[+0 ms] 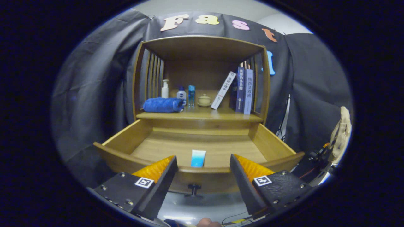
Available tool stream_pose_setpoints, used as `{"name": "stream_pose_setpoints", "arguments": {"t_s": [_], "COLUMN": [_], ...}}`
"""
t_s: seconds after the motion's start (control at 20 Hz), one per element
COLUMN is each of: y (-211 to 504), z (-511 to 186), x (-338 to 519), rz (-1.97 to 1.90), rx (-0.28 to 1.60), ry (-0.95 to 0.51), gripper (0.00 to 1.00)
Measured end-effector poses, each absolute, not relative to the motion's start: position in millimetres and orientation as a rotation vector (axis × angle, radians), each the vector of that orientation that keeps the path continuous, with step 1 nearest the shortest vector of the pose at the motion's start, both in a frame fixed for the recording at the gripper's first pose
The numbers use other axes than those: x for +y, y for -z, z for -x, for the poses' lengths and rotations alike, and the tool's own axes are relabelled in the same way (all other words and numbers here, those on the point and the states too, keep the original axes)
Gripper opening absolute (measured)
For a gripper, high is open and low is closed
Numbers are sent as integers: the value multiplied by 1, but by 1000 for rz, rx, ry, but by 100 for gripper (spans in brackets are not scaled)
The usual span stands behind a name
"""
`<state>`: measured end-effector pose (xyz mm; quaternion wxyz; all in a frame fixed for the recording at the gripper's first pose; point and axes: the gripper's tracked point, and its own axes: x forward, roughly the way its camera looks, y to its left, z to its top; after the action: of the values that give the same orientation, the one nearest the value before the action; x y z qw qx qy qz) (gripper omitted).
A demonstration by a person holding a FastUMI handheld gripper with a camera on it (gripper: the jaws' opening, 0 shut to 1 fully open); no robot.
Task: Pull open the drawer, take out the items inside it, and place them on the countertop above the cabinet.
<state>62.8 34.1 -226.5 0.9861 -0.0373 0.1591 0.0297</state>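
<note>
Tongs released, fingers spread wide, nothing between them. Drawer pulled open, front rim crossing just ahead of fingertips; knob below rim, between fingers. Tube flat on drawer floor, just beyond fingertips, centred in gap. Countertop further beyond, carrying towel, bottles, books.

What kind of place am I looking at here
Likely a staged recording booth, not a home: black cloth wall behind a wooden shelf cabinet, its drawer open holding a blue tube, the open gripper before it.
</note>
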Motion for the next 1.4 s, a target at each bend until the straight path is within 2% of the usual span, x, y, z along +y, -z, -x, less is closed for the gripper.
{"name": "stream_pose_setpoints", "arguments": {"t_s": [0.25,0.55,0.9,0.95,1.05,1.3,1.4], "y": [229,304,338,346,356,370,367], "z": [-106,-151,-163,-159,-153,-145,-147], "x": [48,58,55,55,59,57,56], "rz": [78,100,81,67,25,35,28], "rx": [385,708,932,981,1047,1136,1139], "ry": [-64,-78,-27,-26,-31,-33,-23], "gripper": [99,99,98,89,78,78,54]}}
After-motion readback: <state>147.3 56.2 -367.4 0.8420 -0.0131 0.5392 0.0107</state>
